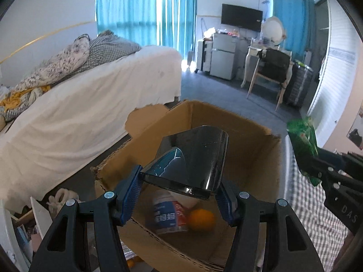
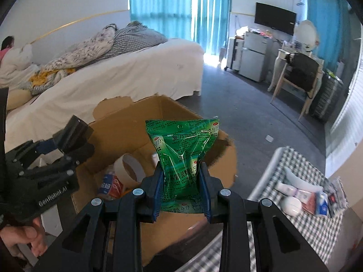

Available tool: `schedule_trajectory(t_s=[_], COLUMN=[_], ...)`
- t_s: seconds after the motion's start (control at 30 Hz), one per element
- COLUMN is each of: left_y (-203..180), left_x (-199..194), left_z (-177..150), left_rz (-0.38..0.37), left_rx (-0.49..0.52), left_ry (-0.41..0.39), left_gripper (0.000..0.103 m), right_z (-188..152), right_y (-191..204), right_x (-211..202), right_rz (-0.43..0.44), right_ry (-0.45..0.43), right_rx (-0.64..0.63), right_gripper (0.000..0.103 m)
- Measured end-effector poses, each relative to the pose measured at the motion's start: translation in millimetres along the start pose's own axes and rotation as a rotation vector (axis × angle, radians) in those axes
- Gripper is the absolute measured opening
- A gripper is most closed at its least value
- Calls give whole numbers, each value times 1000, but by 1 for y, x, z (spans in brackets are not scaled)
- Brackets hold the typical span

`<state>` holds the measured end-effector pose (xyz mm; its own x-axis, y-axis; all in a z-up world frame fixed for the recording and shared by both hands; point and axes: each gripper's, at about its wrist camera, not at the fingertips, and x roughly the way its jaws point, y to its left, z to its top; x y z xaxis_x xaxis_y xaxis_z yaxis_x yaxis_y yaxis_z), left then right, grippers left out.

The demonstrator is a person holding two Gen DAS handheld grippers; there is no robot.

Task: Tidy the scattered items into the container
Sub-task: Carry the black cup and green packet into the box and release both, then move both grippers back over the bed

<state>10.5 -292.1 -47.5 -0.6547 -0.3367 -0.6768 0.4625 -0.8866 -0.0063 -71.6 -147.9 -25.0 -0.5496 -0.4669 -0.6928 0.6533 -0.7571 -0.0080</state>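
Now the left gripper (image 1: 179,195) pinches a glossy dark plastic piece (image 1: 195,161) above the cardboard box (image 1: 256,158); the right gripper (image 2: 181,195) clamps a green sachet pack (image 2: 183,156) over that box, which holds a tape roll (image 2: 129,167) and an orange (image 1: 202,219)

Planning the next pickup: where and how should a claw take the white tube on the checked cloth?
Grip the white tube across its narrow body near the middle, coming from above. It lies flat on the checked cloth, with a round white item and packets crowding its near side.
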Motion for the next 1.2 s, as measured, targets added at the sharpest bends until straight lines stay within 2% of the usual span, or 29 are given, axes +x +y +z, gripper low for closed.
schedule_trajectory(t_s=[0.33, 0.5, 0.73, 0.77, 0.87, 0.93, 1.07, 1.2], left_y=[7, 10, 16, 17, 19, 20, 20, 7], left_x=[28, 24, 14, 13, 9, 6, 1, -9], left_z=[-3, -2, 2, 3, 6, 6, 7, 10], left_rz=[17, 16, 21, 22, 21, 21, 13, -13], left_rx=[-17, -21, -31, -31, -32, -33, -37, -23], left_ry=[57, 44, 29, 26, 17, 13, 6, -10], left_gripper=[63, 72, 72, 72, 72, 72, 72, 72], right_z=[5, 4, 1, 1, -1, 0, 1, -2], right_y=[5, 3, 17, 18, 21, 23, 20, 0], right_x=[40, 52, 76, 77, 76, 72, 58, 37], right_rz=[32, 44, 63, 63, 64, 59, 38, 6], right_ry=[50, 79, 135, 131, 125, 108, 75, 50], right_rx=[-10, -10, -44, -43, -48, -56, -48, -6], right_gripper=[28, 29, 31, 33, 52, 72, 74, 74])
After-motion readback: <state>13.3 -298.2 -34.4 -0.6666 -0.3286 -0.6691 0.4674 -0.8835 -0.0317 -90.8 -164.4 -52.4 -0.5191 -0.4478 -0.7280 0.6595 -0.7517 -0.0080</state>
